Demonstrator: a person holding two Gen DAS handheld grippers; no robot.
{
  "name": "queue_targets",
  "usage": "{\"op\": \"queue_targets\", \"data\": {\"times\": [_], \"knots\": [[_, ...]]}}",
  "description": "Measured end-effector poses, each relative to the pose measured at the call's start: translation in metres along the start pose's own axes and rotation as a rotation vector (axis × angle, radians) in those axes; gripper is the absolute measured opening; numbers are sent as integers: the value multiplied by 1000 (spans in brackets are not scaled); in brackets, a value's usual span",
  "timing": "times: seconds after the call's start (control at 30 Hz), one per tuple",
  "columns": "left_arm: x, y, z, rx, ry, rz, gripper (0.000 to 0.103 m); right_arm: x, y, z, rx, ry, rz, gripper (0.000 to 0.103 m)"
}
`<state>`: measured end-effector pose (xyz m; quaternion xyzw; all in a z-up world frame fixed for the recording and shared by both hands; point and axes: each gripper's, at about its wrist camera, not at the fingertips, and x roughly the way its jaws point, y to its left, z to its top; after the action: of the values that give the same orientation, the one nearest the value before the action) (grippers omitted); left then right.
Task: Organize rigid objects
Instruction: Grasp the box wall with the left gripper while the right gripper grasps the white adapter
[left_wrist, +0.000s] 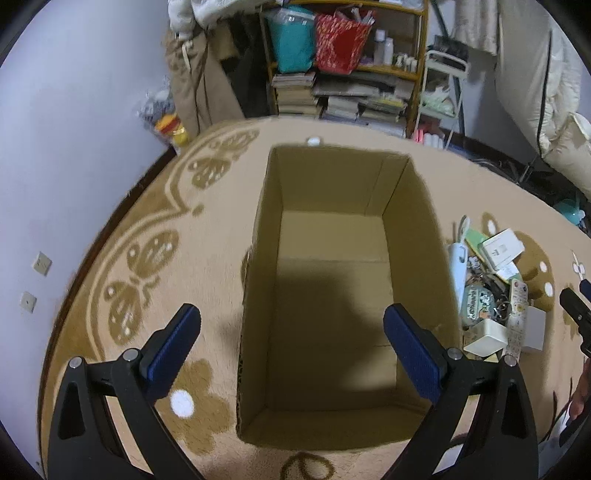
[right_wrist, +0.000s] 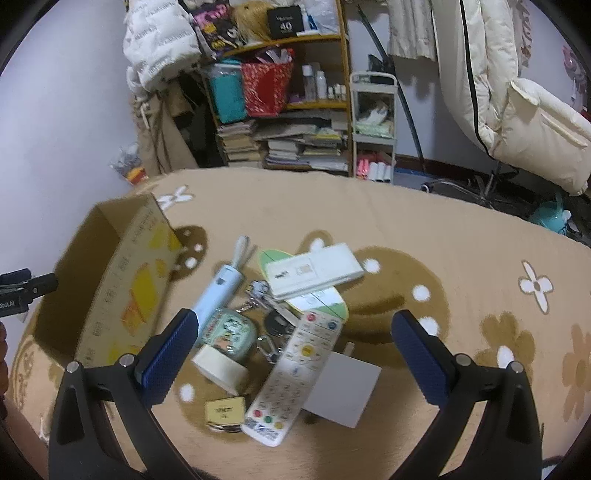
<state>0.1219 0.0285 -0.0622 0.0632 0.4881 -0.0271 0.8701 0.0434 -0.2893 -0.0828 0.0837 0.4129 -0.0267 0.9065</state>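
Observation:
An open cardboard box sits on the beige flowered carpet with nothing visible inside. My left gripper hangs open above its near end. To the box's right lies a pile of small objects: a white remote, a white flat box, a pale blue tube-shaped device, a round green case, a tape roll, keys, a grey square and a small yellow tag. My right gripper is open just above this pile.
A bookshelf with stacked books, a teal bag and a red bag stands behind the carpet. A white trolley and hanging white coats are at the right. The wall runs along the carpet's left edge.

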Motion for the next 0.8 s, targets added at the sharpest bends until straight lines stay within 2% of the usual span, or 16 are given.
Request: {"op": "queue_targets", "data": {"times": [0.27,0.3,0.33,0.43,0.63,0.73,0.8], "knots": [[25,6,-3,-31,71,-3,98,26,-16,-7,51,80,-31,103],[26,7,-3,-36,74,-12,96,29,-18,-8,63,87,-30,103],[27,7,-5,-40,75,-20,90,31,-20,-9,71,93,-30,103],[33,10,-7,-49,104,-33,81,38,-22,-13,83,125,-50,103],[45,12,-11,-60,166,-6,56,55,-27,-21,70,199,-100,102],[51,13,-15,-65,197,6,43,62,-29,-25,77,234,-119,99],[52,14,-16,-63,199,27,39,67,-30,-29,76,265,-134,90]]}}
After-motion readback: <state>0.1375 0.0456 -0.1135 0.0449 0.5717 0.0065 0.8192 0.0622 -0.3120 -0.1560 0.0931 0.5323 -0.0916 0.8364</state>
